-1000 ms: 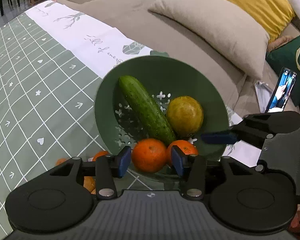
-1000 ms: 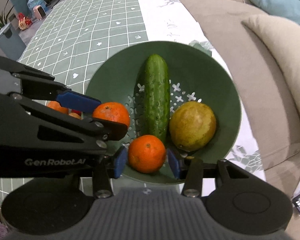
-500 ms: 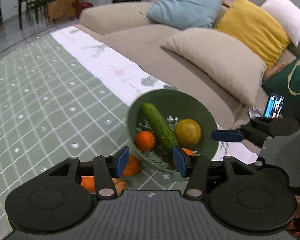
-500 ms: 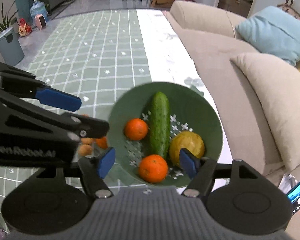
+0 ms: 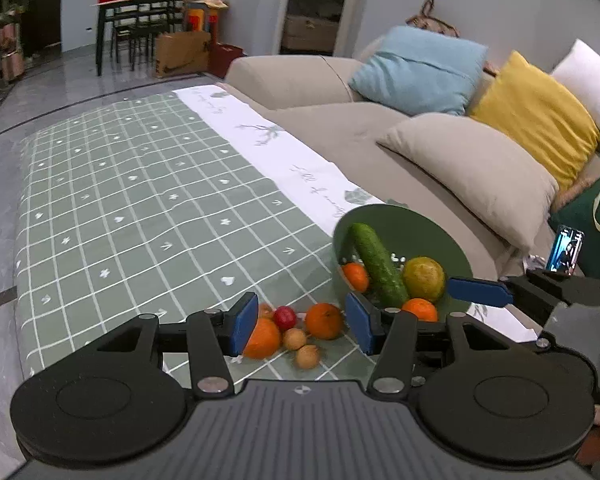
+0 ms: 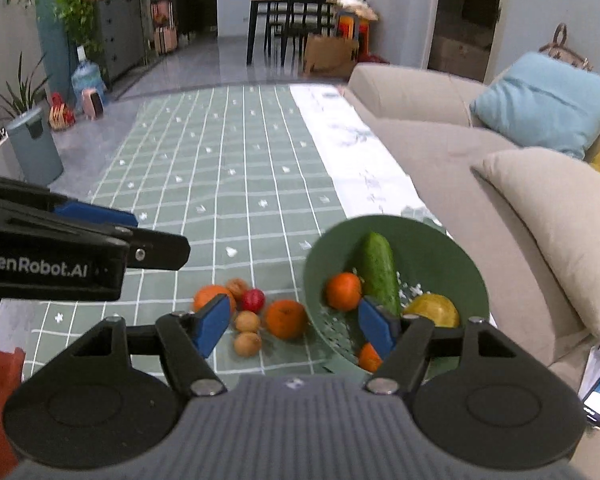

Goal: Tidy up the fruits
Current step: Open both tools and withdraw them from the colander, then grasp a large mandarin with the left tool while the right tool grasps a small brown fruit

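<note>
A green colander bowl (image 5: 420, 224) (image 6: 440, 248) sits at the table's near right edge. It holds a cucumber (image 5: 376, 264) (image 6: 378, 274), a yellow-green pear (image 5: 424, 278) (image 6: 434, 310) and two oranges (image 5: 356, 277) (image 6: 343, 291). Left of the bowl lie loose oranges (image 5: 324, 321) (image 6: 286, 319), a small red fruit (image 5: 285, 317) (image 6: 253, 300) and small brown fruits (image 5: 307, 356) (image 6: 247, 344). My left gripper (image 5: 302, 326) is open and empty, above the loose fruit. My right gripper (image 6: 294, 324) is open and empty, raised above them too.
The table wears a green checked cloth (image 5: 140, 208) with a white runner (image 5: 276, 152). A beige sofa with cushions (image 5: 472, 168) runs along the right edge. A lit phone (image 5: 565, 249) lies on the sofa. The left gripper shows in the right wrist view (image 6: 96, 232).
Both grippers have pulled up and back from the bowl. The two oranges they were around now lie in the bowl, and both jaws have opened wider.
</note>
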A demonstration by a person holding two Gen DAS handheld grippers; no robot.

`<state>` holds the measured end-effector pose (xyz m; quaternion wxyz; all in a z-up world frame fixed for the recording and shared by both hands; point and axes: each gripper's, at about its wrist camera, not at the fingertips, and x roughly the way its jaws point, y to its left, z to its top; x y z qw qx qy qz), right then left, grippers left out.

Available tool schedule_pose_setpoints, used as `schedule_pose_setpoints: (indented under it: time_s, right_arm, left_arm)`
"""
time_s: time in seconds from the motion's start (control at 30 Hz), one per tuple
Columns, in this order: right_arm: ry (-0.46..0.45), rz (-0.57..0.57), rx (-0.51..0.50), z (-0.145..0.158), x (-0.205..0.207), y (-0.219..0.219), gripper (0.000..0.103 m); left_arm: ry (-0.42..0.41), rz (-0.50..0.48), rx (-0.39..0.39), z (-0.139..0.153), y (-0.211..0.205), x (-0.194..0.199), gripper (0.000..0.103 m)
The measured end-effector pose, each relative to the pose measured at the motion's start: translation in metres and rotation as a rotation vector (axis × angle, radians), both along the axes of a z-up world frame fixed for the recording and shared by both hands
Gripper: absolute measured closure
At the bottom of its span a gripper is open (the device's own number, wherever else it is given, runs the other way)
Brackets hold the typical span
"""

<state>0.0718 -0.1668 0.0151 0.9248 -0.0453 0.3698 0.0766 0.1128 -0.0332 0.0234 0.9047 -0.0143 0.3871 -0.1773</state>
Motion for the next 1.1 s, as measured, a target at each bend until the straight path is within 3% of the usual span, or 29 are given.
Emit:
schedule_pose_setpoints:
  time_s: [0.1, 0.27, 0.47, 0.6, 0.8, 1.1]
  right_arm:
    - [-0.033, -0.015, 0.012, -0.009, -0.011, 0.008, 0.036]
    - [-0.051, -0.011, 0.028, -0.028, -0.024, 0.019, 0.047]
    - [-0.007, -0.003, 0.018, -0.050, -0.016, 0.024, 0.058]
    - [0.019, -0.014, 0.032, -0.063, -0.008, 0.024, 0.066]
    - [0.056, -0.013, 0.044, -0.084, 0.009, 0.026, 0.072]
    - [0.117, 0.021, 0.037, -0.114, 0.038, 0.029, 0.072]
  left_arm:
    - [-0.012, 0.019, -0.008, -0.009, 0.013, -0.008, 0.043]
    - [0.033, 0.057, -0.031, -0.034, 0.029, -0.014, 0.043]
    - [0.071, 0.076, -0.049, -0.055, 0.033, -0.013, 0.049]
    - [0.059, 0.064, -0.017, -0.064, 0.029, -0.010, 0.051]
    - [0.065, 0.039, 0.010, -0.079, 0.020, 0.003, 0.051]
    - [0.100, 0.024, 0.026, -0.102, 0.015, 0.030, 0.050]
